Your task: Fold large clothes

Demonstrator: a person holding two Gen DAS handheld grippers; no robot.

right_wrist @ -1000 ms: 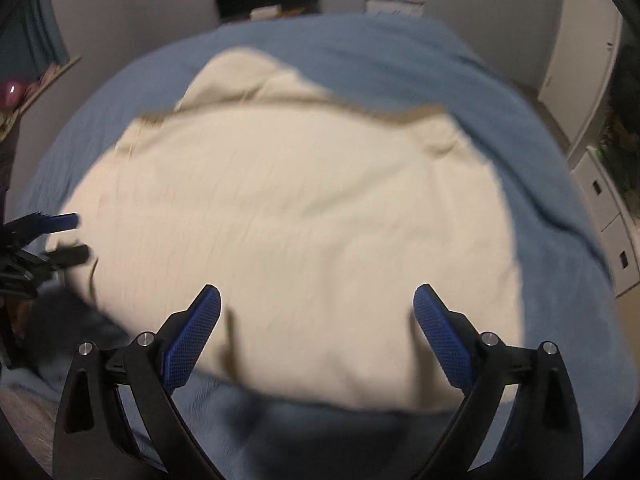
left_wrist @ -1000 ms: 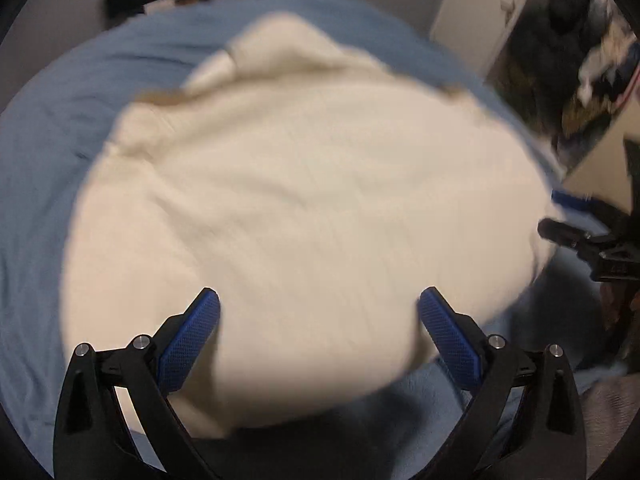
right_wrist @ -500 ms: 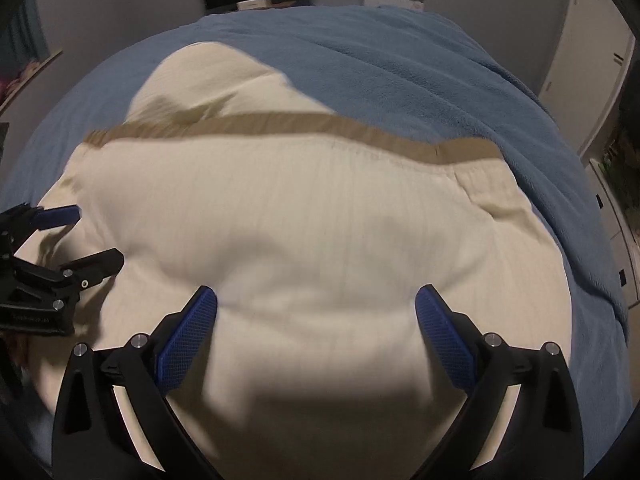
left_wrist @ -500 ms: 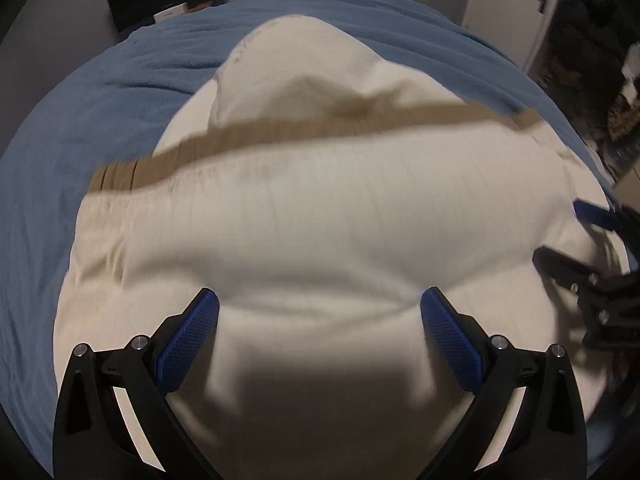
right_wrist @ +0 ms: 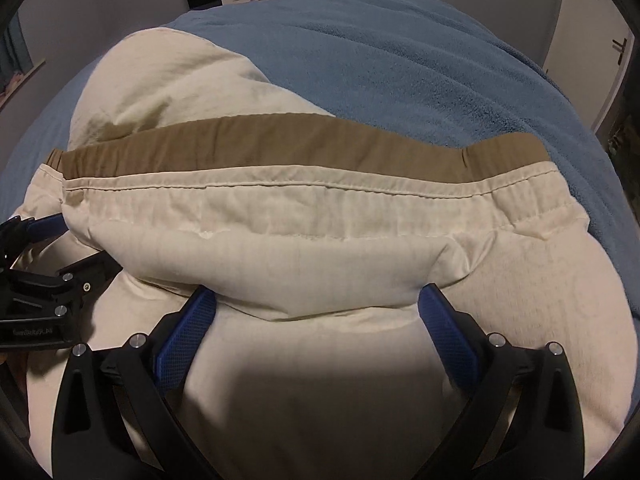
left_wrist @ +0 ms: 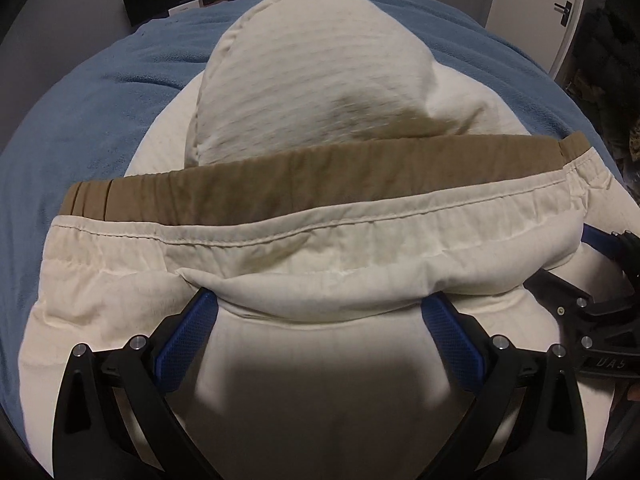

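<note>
- On the blue bed cover (right_wrist: 420, 60) lies the cream garment (left_wrist: 320, 92), spread out, with its tan hem band (left_wrist: 304, 188) folded toward the hood end, which points away from me.
- My left gripper (left_wrist: 320, 312) stands with its jaws wide; a fold of cream cloth drapes over the tips of both blue pads (left_wrist: 188, 332), but nothing is pinched between them.
- My right gripper (right_wrist: 316, 308) is the same: jaws spread wide, the folded edge lying across the pad tips, no grasp.
- Each gripper shows at the edge of the other's view, so they sit near one another along the same folded edge.
- I judge the step in hand to be laying this fold down flat and letting go.
- To do it well, I would lower both sides evenly so the tan band stays straight across, then draw the pads back out low and slow, so the cloth resting on them does not drag and crumple.
- The seam line already puckers a little; a light outward smoothing would help.
</note>
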